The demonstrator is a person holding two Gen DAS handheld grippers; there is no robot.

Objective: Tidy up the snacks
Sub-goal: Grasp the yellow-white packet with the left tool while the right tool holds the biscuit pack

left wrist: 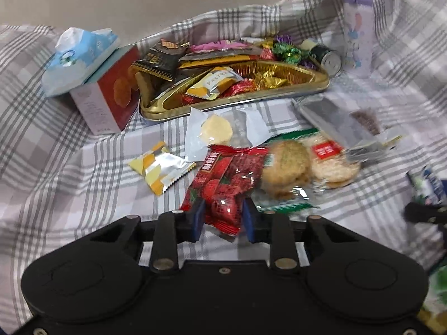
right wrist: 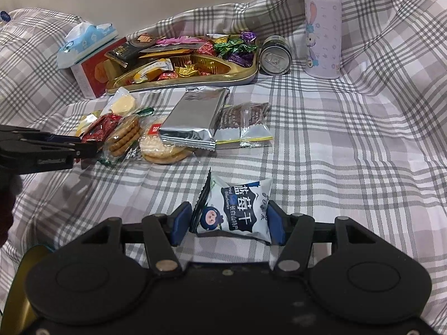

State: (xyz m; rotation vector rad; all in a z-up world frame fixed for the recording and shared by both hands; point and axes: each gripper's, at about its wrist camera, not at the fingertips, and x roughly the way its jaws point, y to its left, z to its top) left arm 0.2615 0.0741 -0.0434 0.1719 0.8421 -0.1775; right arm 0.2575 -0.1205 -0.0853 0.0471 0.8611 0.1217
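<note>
Snacks lie scattered over a checked cloth (right wrist: 321, 145), with a gold tray (right wrist: 245, 74) of sweets at the far side. The left gripper (left wrist: 223, 217) is closed onto a red strawberry packet (left wrist: 223, 184), pinching its near end while the rest lies against a biscuit pack (left wrist: 285, 164). The right gripper (right wrist: 227, 222) has its blue pads on both sides of a blue-and-white blueberry packet (right wrist: 237, 212), near the middle of the cloth; it looks held. Both packets seem light, crinkly and slick, likely to swing or slip, so a grip across the padded body would hold better than the sealed edge. Squeezing hard could crush the contents.
</note>
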